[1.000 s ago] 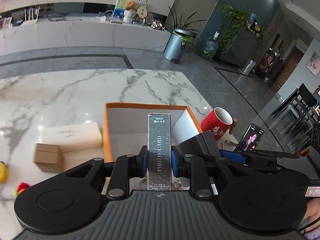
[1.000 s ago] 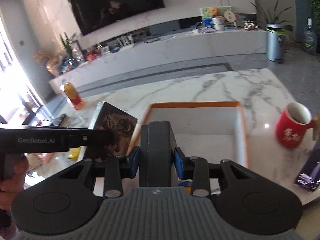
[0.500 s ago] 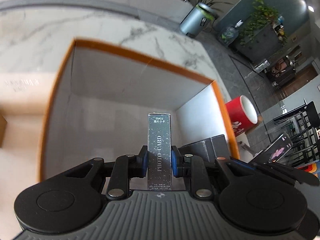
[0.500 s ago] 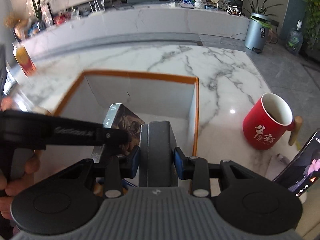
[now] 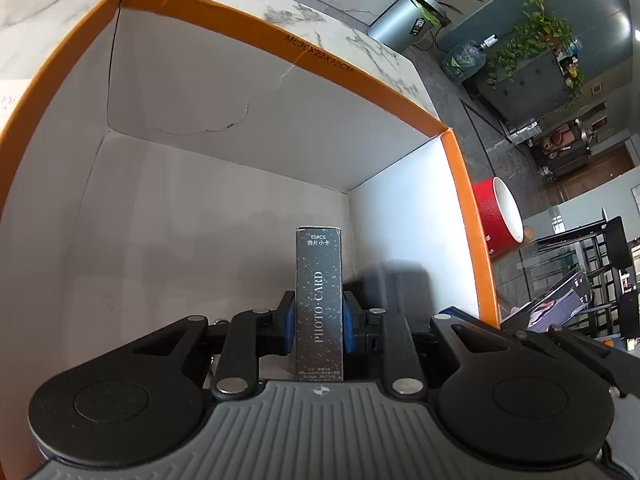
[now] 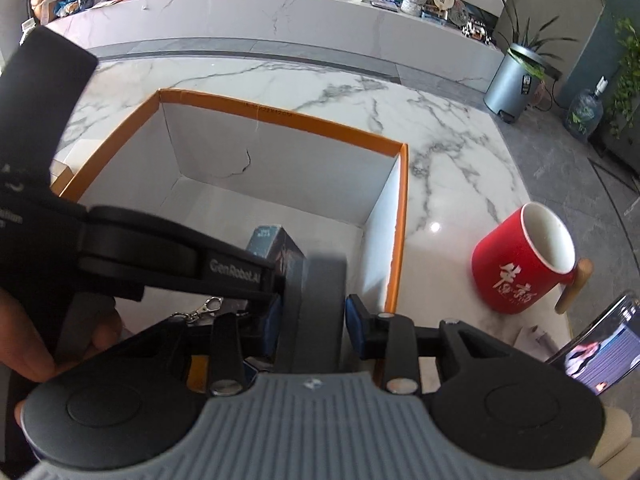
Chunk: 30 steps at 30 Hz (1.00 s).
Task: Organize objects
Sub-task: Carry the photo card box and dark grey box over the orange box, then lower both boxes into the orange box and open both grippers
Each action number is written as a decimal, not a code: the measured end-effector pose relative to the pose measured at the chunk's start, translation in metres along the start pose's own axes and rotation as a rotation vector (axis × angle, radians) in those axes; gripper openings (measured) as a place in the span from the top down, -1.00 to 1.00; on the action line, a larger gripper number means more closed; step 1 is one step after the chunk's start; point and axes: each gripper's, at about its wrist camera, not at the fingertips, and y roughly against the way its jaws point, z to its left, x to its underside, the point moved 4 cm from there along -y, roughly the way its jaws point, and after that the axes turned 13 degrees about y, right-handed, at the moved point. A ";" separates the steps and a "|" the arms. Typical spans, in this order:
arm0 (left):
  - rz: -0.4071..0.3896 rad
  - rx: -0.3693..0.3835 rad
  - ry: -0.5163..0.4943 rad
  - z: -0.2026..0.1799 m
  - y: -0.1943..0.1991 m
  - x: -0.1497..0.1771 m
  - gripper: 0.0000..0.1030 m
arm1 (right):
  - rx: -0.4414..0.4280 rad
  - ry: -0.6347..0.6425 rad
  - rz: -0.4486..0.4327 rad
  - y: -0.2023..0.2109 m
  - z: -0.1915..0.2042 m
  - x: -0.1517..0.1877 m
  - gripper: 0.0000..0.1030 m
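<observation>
Card box [image 5: 319,304], clamped in the left gripper [image 5: 319,318], and grey case [image 6: 316,312], clamped in the right gripper [image 6: 314,320], have both descended from above the rim into the orange box [image 5: 360,76] within the last second. Both now sit low inside, side by side near its right wall. Judgement: release is next.

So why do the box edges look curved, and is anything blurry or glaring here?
Left wrist view: the fisheye lens bows the orange-rimmed box, while the photo card box stays sharp. Right wrist view: the left gripper is softly blurred; a glare spot sits on the marble table.
</observation>
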 end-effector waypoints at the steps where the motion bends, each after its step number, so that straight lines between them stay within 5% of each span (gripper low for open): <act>1: -0.005 -0.005 -0.002 0.000 0.000 0.000 0.49 | -0.004 0.004 -0.006 0.002 0.000 0.000 0.24; 5: -0.021 -0.016 -0.019 -0.002 0.003 0.001 0.49 | 0.022 0.034 -0.045 0.015 0.001 0.004 0.07; 12: -0.037 -0.097 -0.084 -0.006 0.009 0.008 0.49 | 0.113 0.024 -0.141 0.047 -0.007 0.020 0.18; 14: -0.030 -0.092 -0.085 -0.007 0.011 0.011 0.49 | 0.135 -0.001 -0.138 0.047 -0.014 0.023 0.36; 23: -0.030 -0.105 -0.106 -0.014 0.012 0.013 0.44 | 0.051 -0.128 -0.101 0.030 -0.029 0.034 0.69; 30: -0.015 -0.075 -0.078 -0.014 0.014 0.011 0.39 | 0.028 -0.142 -0.104 0.025 -0.022 0.038 0.69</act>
